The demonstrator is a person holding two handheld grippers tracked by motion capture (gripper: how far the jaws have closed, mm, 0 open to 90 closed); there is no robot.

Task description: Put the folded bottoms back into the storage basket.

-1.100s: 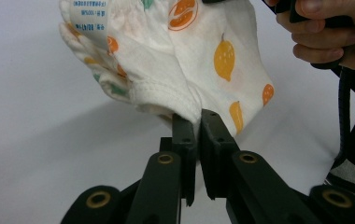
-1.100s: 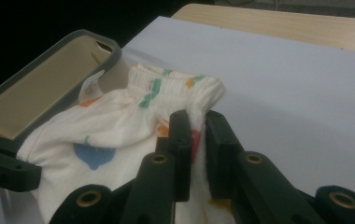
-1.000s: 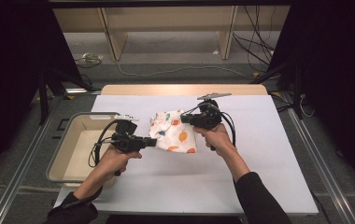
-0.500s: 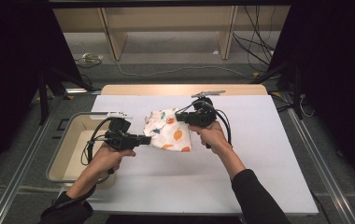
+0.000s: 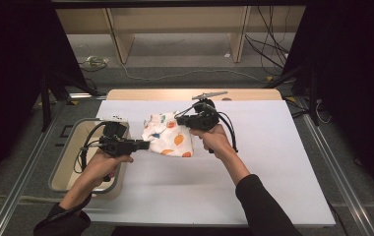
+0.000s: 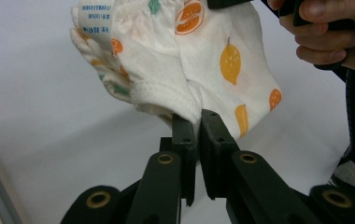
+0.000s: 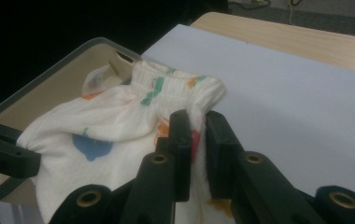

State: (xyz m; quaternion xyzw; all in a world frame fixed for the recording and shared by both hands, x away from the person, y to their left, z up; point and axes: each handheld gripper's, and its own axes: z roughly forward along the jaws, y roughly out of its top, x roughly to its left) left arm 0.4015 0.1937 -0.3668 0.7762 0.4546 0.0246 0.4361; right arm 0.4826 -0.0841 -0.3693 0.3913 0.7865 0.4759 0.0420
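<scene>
Where the person's sleeves (image 5: pixel 268 211) enter from the near edge of the high view, two forearms reach forward over a table covered by a white sheet (image 5: pixel 273 162). Left hand (image 5: pixel 107 160): wrapped around the handle of the left gripper (image 5: pixel 145 144), whose jaws are clenched on the near-left hem of a small white garment (image 5: pixel 168 140) printed with oranges and lemons; in the left gripper view the pads pinch the folded, stitched edge (image 6: pixel 185 105) between them. Right hand (image 5: pixel 214 139): holding the right gripper (image 5: pixel 179 119), its jaws likewise pressed together on the garment's far, ribbed edge, seen bunched between the pads in the right gripper view (image 7: pixel 195 122). Garment: held between the two grippers near the table's middle and just right of the bin, most of it hanging below the grips; a printed label (image 6: pixel 96 21) shows at one edge; whether its low edge touches the sheet cannot be told. To the left, beside the sheet: a beige bin (image 5: pixel 72 157) with a grey rim, the left forearm passing over it. Beyond the sheet: a strip of bare wooden tabletop (image 5: pixel 190 94). Farther off: grey floor with loose cables (image 5: pixel 185 73) and pale furniture legs (image 5: pixel 118 39).
</scene>
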